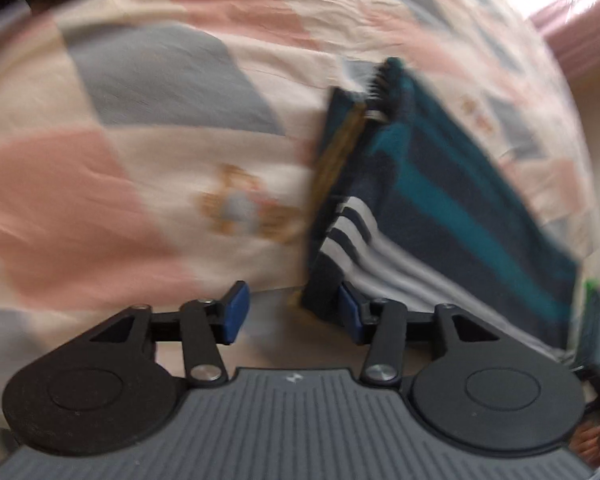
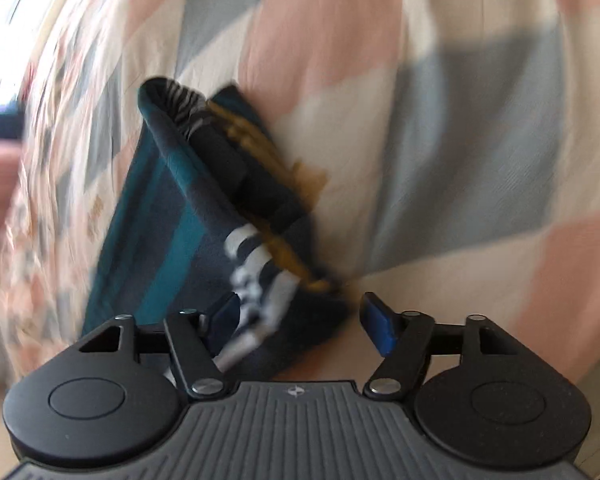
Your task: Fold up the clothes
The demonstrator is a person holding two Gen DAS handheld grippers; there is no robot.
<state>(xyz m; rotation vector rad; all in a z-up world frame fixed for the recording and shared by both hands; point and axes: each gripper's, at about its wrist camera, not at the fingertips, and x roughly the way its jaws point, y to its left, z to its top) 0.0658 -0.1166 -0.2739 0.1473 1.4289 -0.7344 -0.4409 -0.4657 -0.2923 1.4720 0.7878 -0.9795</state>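
A folded navy garment (image 1: 440,200) with teal bands, white stripes and a mustard edge lies on the patchwork bed cover (image 1: 139,80). The picture is blurred. My left gripper (image 1: 293,312) is open above the cover; its right pad (image 1: 350,314) is beside the garment's near corner, and the gap holds only bedding. In the right wrist view the same garment (image 2: 171,216) reaches down between the fingers of my right gripper (image 2: 300,324). That gripper stands wide open, and its blue pads (image 2: 380,328) do not press on the cloth.
The bed cover (image 2: 460,120) of pink, grey-blue and cream squares fills both views, with a bear print (image 1: 239,208) to the garment's left. A pink curtain (image 1: 572,12) hangs at top right. A hand (image 1: 596,440) shows at the lower right edge.
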